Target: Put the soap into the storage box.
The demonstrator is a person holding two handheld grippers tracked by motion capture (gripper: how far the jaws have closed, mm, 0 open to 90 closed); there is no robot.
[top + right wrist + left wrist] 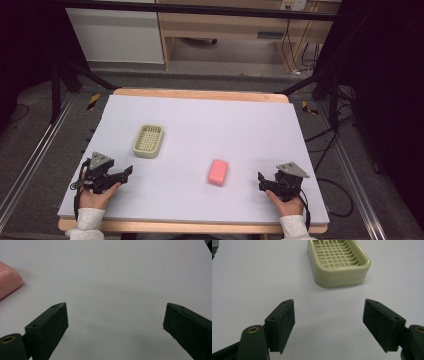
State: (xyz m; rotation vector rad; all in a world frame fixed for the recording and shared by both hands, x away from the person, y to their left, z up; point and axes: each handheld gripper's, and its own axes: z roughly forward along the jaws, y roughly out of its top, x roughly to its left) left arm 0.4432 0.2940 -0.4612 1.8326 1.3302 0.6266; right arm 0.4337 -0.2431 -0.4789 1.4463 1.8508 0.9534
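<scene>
A pale green soap dish (pixel 148 140) with a slotted bottom lies left of the middle of the white tabletop (pixel 230 125). A pink bar of soap (pixel 218 172) lies flat nearer the front, right of centre. My left gripper (pixel 123 173) rests at the front left, open and empty. In the left gripper view the soap dish (pixel 338 262) sits a short way beyond my left gripper (pixel 329 312). My right gripper (pixel 261 181) rests at the front right, open with bare table between its jaws. In the right gripper view the pink soap (pixel 8 278) lies off to the left of my right gripper (pixel 115 315).
A wooden rim (pixel 200 94) borders the table's far edge. Black frame legs (pixel 56 90) stand at both far corners, and cables (pixel 325 145) trail on the floor at the right. Wooden furniture (pixel 225 25) stands behind the table.
</scene>
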